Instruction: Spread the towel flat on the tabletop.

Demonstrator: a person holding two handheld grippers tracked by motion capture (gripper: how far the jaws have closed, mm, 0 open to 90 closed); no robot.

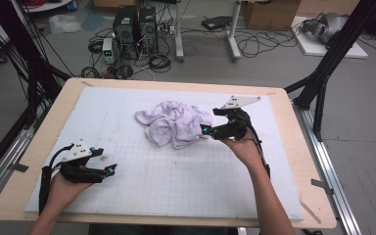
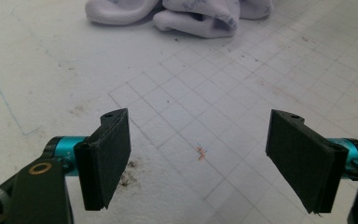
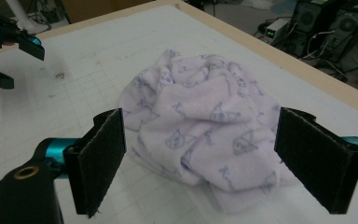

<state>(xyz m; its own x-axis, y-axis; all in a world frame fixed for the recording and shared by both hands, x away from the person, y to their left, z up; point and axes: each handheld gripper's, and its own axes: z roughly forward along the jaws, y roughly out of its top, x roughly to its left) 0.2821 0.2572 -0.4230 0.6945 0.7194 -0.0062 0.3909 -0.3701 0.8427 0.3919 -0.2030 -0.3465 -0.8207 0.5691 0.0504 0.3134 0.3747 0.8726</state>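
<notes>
Lilac towel (image 3: 205,135) shows cat print beyond spread right tongs (image 3: 214,163); left tongs (image 2: 209,158) spread over mat (image 2: 191,107).

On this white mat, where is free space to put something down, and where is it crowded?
The white mat is bare between the left gripper and the person's right forearm, and also left of the crumpled cloth. It is crowded where the right gripper meets the cloth's right side.

High view looks down from above; both gripper views skim low, sharing the crumpled cloth (image 1: 174,123)
</notes>
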